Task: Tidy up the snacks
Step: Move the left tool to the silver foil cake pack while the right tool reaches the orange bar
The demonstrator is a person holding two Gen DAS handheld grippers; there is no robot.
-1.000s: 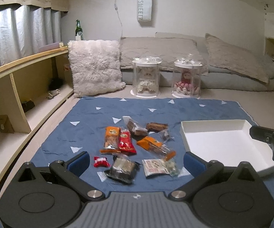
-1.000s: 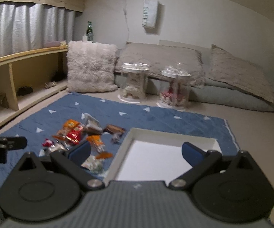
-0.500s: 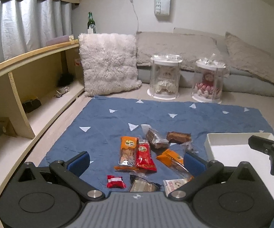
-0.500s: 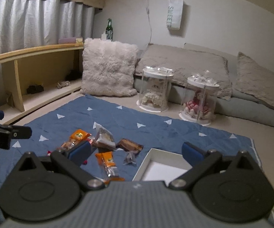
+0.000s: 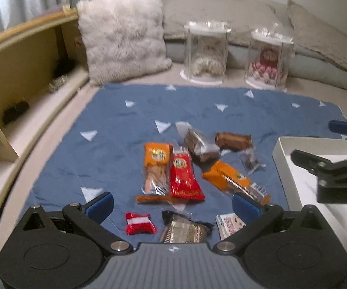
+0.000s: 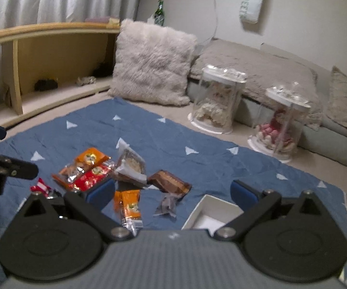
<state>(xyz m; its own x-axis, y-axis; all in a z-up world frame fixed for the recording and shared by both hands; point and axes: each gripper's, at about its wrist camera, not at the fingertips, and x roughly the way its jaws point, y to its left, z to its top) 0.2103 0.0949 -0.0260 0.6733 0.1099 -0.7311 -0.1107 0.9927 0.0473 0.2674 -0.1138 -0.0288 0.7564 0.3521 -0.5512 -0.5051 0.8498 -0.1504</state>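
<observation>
**Left wrist view: both tongs spread wide above the snack pile, nothing picked up yet**

The left tongs (image 5: 173, 204) hang with fingers far apart and empty over the near edge of the snack pile on the blue quilted mat with white triangles (image 5: 115, 130). The landmark is the shallow white rectangular tray (image 5: 294, 183), which sits on the mat and appears empty. All the snacks lie beside the tray, on the side toward the wooden shelf. Nearest the tray are the orange packet with a barcode end (image 5: 231, 179) and the small dark clear-wrapped sweet (image 5: 250, 160). Further from it lie the red sachet (image 5: 184, 180) touching the orange clear-bottomed packet (image 5: 156, 168), with the brown cake bar (image 5: 233, 141) and the clear-wrapped brown slice (image 5: 198, 145) behind. The small red-and-white candy (image 5: 139, 223) and a dark foil pack (image 5: 185, 228) lie just under the left tongs.

The right tongs (image 6: 172, 192) are likewise wide and empty, hovering over the tray's corner (image 6: 207, 207) and the orange barcode packet (image 6: 127, 207).

The step in hand looks like choosing a first snack. It would be best to take one lying apart from the rest, such as the red-and-white candy, lowering the fingers to either side of its body, not its crinkled ends. The touching packets should wait, since closing on one may drag its neighbour. Flat wrappers need the fingers pressed close to the mat before closing.
</observation>
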